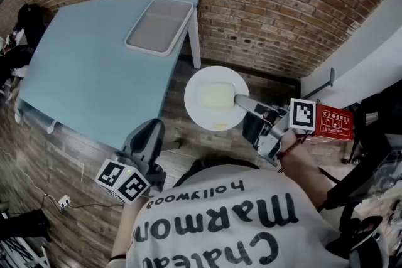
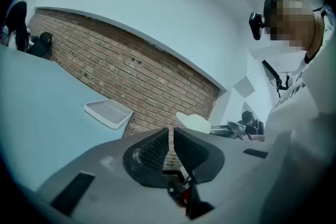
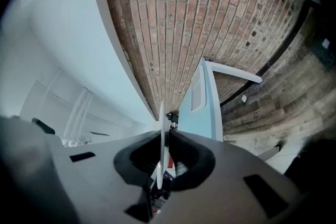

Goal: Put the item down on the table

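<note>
Right tongs (image 3: 163,132) clamp a plate (image 1: 201,81) by its rim, edge-on in their own view; head view shows it round, glossy white. Left tongs (image 2: 170,132) nearly closed, empty.

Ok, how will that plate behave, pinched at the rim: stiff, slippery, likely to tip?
Probably stiff: the plate lies level though the right gripper grips only one edge. It looks smooth, so it could swivel or slip in the jaws if swung quickly. The pale square on it may slide if the plate tilts.
</note>
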Available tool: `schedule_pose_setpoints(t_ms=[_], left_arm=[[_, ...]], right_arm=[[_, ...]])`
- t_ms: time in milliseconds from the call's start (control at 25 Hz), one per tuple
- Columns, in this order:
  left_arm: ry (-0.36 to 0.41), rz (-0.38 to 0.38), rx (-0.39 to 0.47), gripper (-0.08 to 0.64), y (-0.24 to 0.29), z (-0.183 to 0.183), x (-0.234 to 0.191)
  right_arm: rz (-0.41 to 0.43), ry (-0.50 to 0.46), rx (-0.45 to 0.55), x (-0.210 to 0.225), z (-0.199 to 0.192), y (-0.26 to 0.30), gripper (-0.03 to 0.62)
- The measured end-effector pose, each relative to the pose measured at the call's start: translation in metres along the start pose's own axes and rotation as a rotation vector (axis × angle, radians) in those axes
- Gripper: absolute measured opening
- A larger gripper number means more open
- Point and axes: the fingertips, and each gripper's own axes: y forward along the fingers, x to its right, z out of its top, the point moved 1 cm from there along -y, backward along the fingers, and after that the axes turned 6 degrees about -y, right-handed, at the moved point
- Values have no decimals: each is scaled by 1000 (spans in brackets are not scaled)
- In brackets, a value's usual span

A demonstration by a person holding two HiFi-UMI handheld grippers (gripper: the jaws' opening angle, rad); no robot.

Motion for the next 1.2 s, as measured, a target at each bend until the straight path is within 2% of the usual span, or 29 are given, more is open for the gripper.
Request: schedule_pose_setpoints(t_ms=[520, 880, 1200], left_arm=[[-6, -6, -4, 32, -7, 1, -4], [-20, 18, 9, 32, -22, 9, -21], [5, 46, -53, 32, -33, 9, -42]], right_arm=[[22, 20, -6, -5, -9, 7, 33], [25, 26, -29, -8, -17, 25, 33], [39, 66, -33, -2, -30, 54, 32]])
